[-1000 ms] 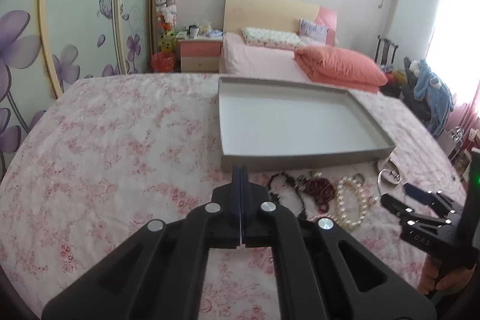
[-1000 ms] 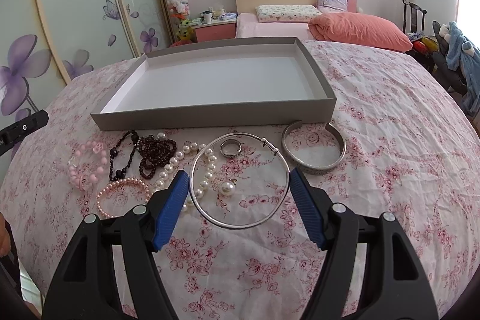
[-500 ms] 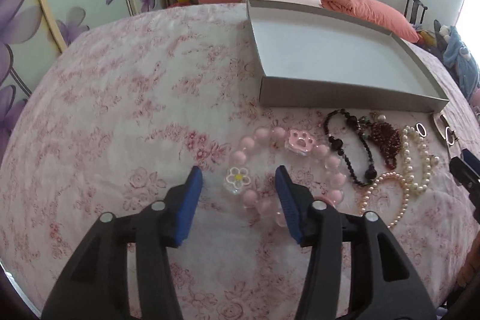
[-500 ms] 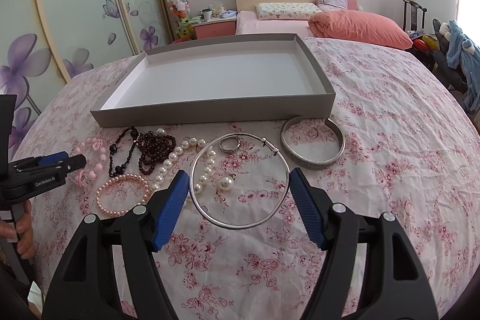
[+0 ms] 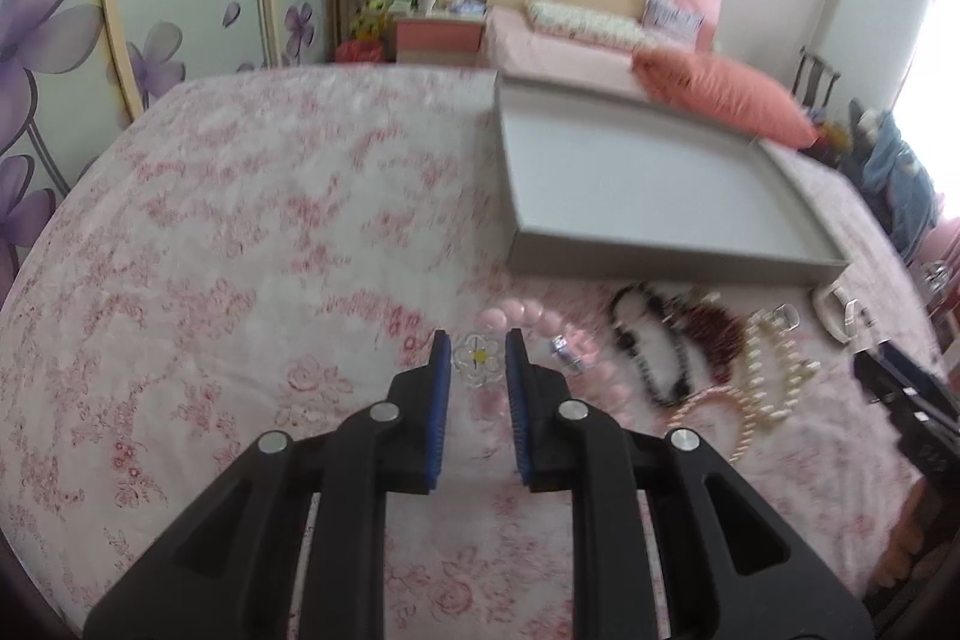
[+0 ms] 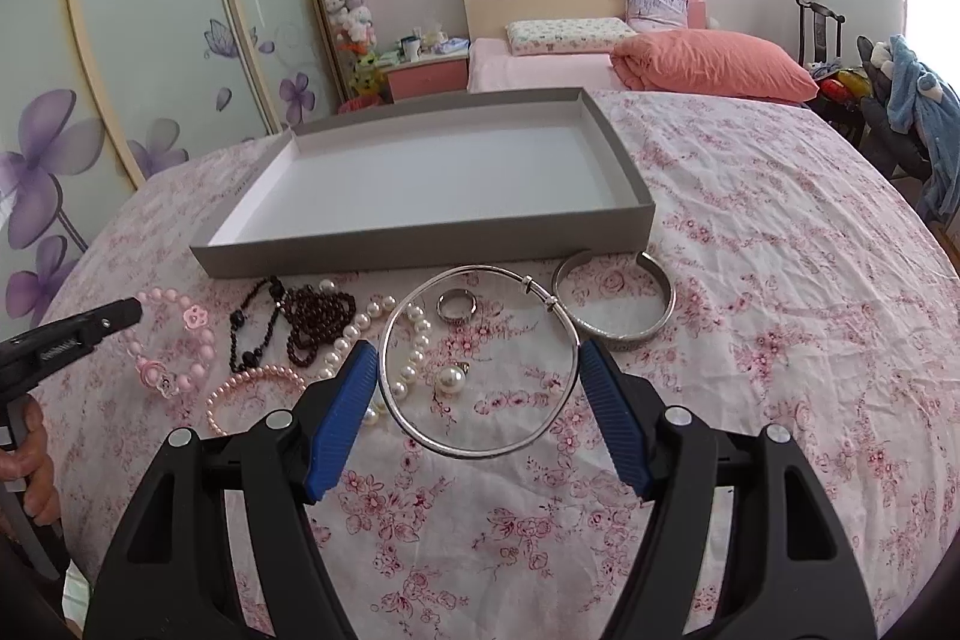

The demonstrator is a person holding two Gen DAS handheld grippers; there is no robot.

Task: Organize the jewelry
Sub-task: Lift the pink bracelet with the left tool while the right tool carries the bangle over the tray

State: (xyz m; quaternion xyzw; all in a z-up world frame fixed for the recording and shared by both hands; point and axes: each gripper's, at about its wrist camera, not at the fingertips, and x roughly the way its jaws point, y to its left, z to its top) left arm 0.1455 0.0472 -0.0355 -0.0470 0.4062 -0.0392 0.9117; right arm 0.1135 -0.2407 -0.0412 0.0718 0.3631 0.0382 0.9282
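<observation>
Ribbed pads of left gripper [image 5: 477,361] narrowly flank, perhaps touching, glassy flower charm [image 5: 477,358].

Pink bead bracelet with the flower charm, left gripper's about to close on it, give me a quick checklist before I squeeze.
1. Flower charm sits between the left gripper's fingers: ok.
2. Jaws wide enough to take the charm: ok, a gap shows on both sides.
3. Fingers down at the level of the pink bead bracelet: cannot tell, the left wrist view is blurred.
4. Neighbouring black bead necklace outside the grasp: ok, it lies apart to the right.
5. Grey tray free to receive it: ok, nothing lies in it.
6. Right gripper out of the way: ok, open over the silver hoop, holding nothing.
</observation>
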